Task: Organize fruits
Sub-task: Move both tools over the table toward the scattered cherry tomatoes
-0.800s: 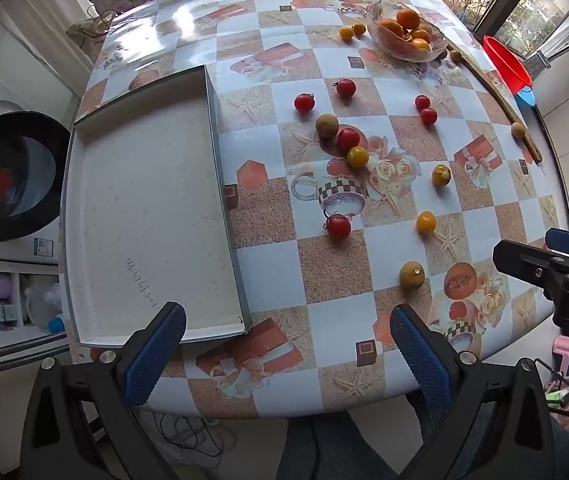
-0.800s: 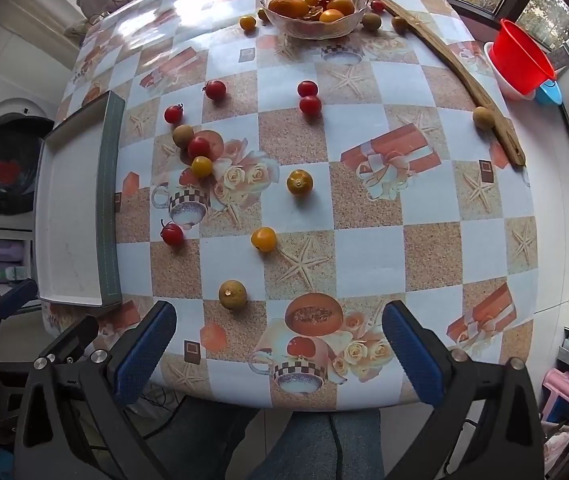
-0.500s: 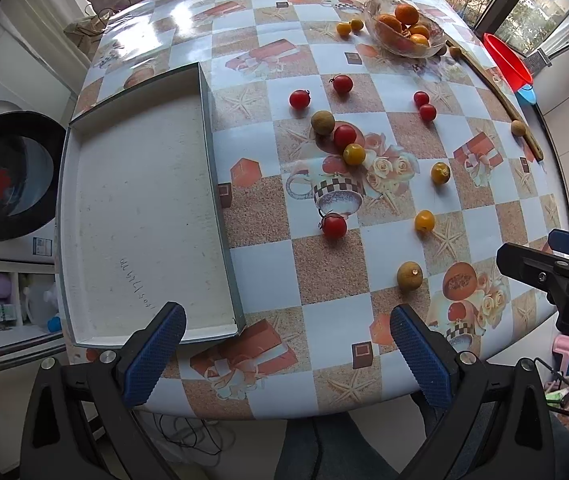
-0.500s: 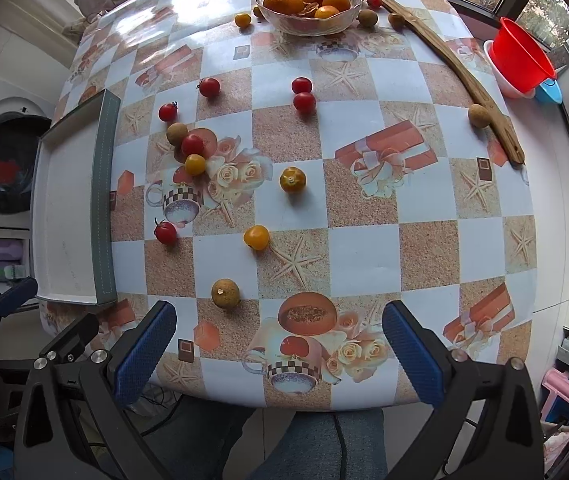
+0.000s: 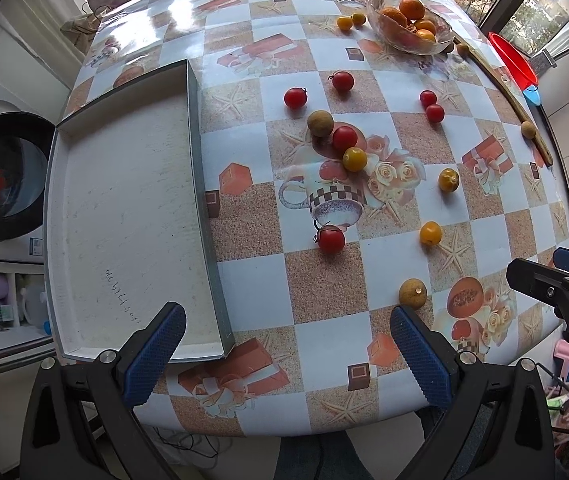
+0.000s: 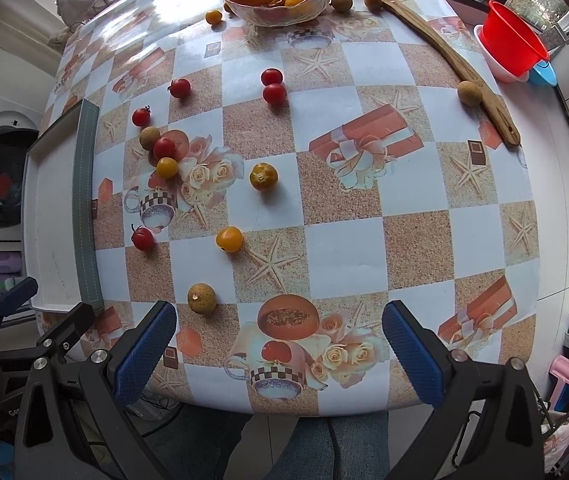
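While the loose fruits [image 6: 229, 239] lie scattered across the middle of the counter [image 6: 424, 240], between the tray [image 5: 124, 220] at its left edge and the glass bowl [image 6: 278, 16] at its far edge, I hold both tools above the near edge. The left gripper [image 5: 286, 346] and right gripper [image 6: 278, 346] have their jaws spread fully wide, holding nothing.

A washing machine [image 5: 2, 184] stands left of the table; red bowl [image 6: 514, 46] beside a curved wooden stick [image 6: 436, 46].
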`<state>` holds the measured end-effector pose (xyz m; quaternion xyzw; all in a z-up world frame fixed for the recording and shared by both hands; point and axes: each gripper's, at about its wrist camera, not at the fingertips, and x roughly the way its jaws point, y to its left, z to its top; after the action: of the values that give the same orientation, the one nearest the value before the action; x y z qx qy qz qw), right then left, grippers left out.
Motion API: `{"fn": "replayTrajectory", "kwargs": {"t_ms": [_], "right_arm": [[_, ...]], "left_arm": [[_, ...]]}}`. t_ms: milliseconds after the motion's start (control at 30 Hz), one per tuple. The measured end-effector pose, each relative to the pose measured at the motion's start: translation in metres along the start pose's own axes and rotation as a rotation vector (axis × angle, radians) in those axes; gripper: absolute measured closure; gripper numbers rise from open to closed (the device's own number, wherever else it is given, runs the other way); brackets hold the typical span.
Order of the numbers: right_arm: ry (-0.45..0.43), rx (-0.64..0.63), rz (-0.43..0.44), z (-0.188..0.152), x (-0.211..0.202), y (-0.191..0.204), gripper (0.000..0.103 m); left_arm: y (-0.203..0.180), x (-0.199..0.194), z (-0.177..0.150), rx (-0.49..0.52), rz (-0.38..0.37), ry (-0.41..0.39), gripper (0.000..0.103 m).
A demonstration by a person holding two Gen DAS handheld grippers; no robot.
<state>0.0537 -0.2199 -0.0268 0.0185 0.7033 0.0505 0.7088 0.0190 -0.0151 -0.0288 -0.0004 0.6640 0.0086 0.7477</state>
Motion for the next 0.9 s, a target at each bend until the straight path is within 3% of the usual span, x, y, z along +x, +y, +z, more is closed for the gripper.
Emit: {"fn": "replayTrajectory", "kwargs": {"t_ms": [267,433,900], "right_arm": [[-0.026,0.005,0.010,0.013,0.024,-0.005,0.000],[-0.038,0.016,0.012,0.022,0.032,-0.011,0.000],[-0.070,0.002,0.007,0.043,0.048,-0.021,0.000]], "left_arm": [[-0.004,0.019,0.015,-0.005,-0.008,-0.025,0.000],[-0.006,0.029,0.023,-0.023,-0.054,-0.035,0.000],[-0.009,0.051,0.037,-0.017,-0.043,-0.050,0.000]]}}
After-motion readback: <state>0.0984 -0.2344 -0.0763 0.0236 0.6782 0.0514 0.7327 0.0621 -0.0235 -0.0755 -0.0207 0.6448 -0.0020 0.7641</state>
